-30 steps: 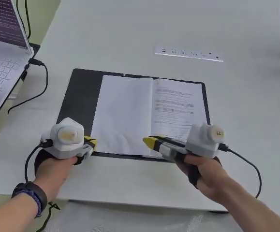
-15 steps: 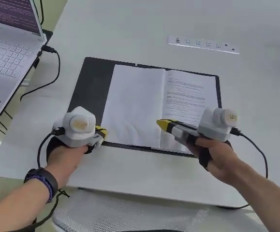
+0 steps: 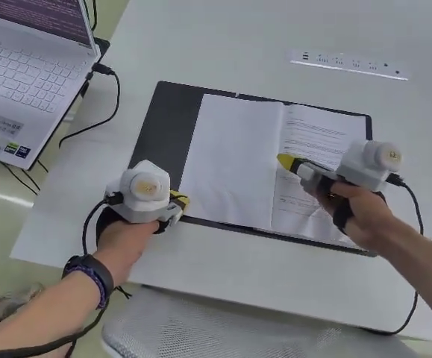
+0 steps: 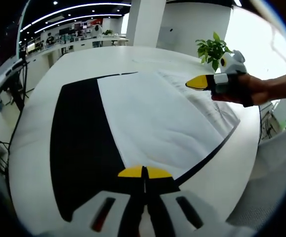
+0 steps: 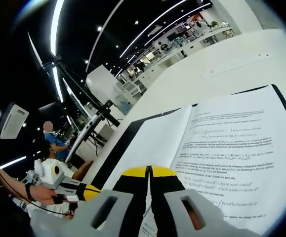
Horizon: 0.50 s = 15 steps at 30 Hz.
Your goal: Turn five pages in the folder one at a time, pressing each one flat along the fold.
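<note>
While the left hand-held gripper [image 3: 180,201] has kept its place at the near left corner of the folder [image 3: 167,123], the right hand-held gripper [image 3: 284,161] has travelled away from the near edge. It has gone up along the fold [image 3: 282,123] and now sits about halfway along it. Both have their jaws pressed together with nothing between them. The right gripper view shows its yellow tips meeting over the paper, and the left gripper view shows its own meeting over the black cover. Whether the right tips actually bear on the sheet I cannot tell. That travel reads as a smoothing stroke along the fold. I judge a page has been laid over and is being flattened, with the next turn not yet started. How many of the five are done cannot be read.

Just left of the right tips lies the blank page [image 3: 234,156], and under them and to their right lies the printed page [image 3: 316,138]. Both lie flat in the open folder. Beyond it the white table [image 3: 223,45] carries a power strip [image 3: 350,66] well past the right hand-held gripper. A laptop [image 3: 29,74] sits far out to the left of the left one, with a cable [image 3: 107,89] plugged into its side. Further off, the left gripper view shows a potted plant [image 4: 213,48] behind the right hand-held gripper and a bright open office.
</note>
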Each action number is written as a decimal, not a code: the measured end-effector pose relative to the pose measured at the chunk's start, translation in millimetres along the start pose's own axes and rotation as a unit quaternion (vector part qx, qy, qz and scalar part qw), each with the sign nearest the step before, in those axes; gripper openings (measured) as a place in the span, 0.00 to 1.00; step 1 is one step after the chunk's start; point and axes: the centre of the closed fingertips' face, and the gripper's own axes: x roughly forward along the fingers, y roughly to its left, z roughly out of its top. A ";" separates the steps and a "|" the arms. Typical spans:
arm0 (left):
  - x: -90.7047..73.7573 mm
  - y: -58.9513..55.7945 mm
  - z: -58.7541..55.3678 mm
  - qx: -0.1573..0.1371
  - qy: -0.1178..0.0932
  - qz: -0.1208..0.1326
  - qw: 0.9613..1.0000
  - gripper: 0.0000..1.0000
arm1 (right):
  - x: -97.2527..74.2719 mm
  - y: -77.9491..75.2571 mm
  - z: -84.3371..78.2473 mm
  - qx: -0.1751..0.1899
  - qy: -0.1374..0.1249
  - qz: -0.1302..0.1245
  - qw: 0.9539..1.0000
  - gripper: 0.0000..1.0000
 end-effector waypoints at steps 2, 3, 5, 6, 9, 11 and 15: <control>0.0 -0.2 -0.1 -0.004 0.000 0.001 1.000 0.00 | 2.7 -0.4 3.4 0.006 -0.005 -0.003 1.000 0.00; 0.1 -0.4 -0.2 -0.004 -0.001 0.001 1.000 0.00 | 5.1 0.1 4.7 0.012 -0.007 -0.003 1.000 0.00; 0.3 -0.4 -0.3 -0.005 -0.002 0.003 1.000 0.00 | 8.4 0.2 6.4 0.014 -0.005 -0.003 1.000 0.00; 0.4 -0.2 -0.3 -0.004 -0.002 0.003 1.000 0.00 | 9.9 0.3 6.7 0.013 -0.006 -0.003 1.000 0.00; 3.6 2.6 -1.3 -0.006 0.001 0.002 1.000 0.00 | 14.9 -0.9 4.1 0.014 -0.001 -0.003 1.000 0.00; 4.6 3.3 -1.6 -0.008 0.001 0.002 1.000 0.00 | 17.1 -2.0 0.8 0.013 0.004 -0.004 1.000 0.00; 4.6 3.4 -1.8 -0.007 0.001 0.007 1.000 0.00 | 18.2 -9.0 -0.2 0.018 0.005 -0.006 1.000 0.00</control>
